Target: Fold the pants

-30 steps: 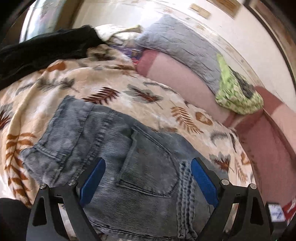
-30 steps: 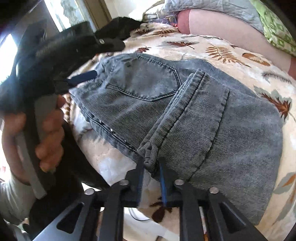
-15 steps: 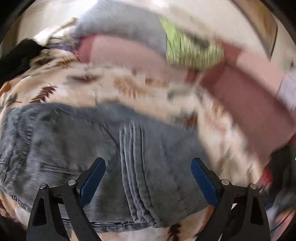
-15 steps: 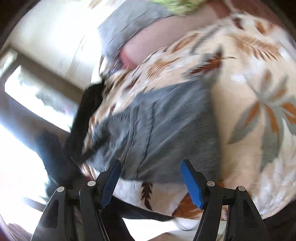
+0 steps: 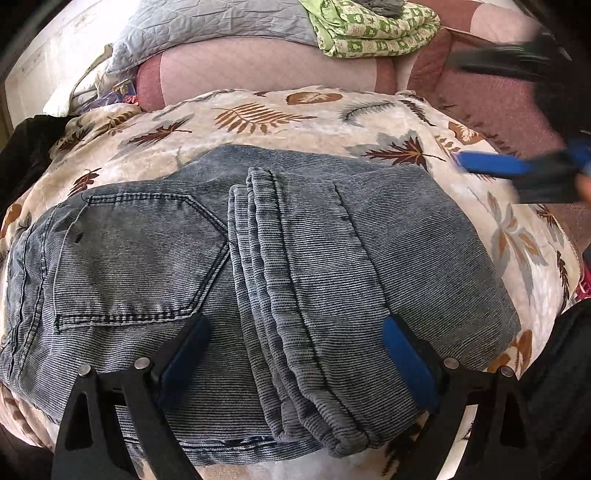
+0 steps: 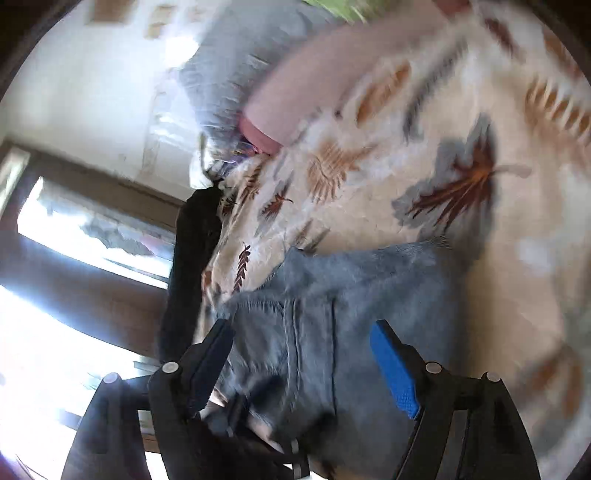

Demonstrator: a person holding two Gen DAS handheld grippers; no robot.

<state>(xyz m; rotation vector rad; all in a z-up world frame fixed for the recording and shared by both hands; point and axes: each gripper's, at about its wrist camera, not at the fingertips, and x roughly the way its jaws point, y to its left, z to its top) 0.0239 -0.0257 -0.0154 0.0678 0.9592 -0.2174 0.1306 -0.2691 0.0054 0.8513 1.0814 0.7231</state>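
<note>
The grey-blue denim pants (image 5: 258,266) lie folded into a compact rectangle on the leaf-print blanket (image 5: 295,122), back pocket up on the left and the leg hems stacked down the middle. My left gripper (image 5: 295,354) is open and empty just above their near edge. My right gripper (image 6: 303,362) is open and empty, lifted and tilted over the pants (image 6: 351,295); this view is blurred. The right gripper also shows blurred at the far right of the left wrist view (image 5: 517,170).
A pink bolster (image 5: 258,70) lies behind the blanket with a grey quilt (image 5: 207,22) and a green patterned cloth (image 5: 369,29) on it. A black garment (image 5: 26,147) lies at the left edge. A bright window (image 6: 74,240) is to the left.
My right gripper has let go of the pants' hem, opened and pulled up and away to the right. My left gripper has swung to face the folded pants squarely.
</note>
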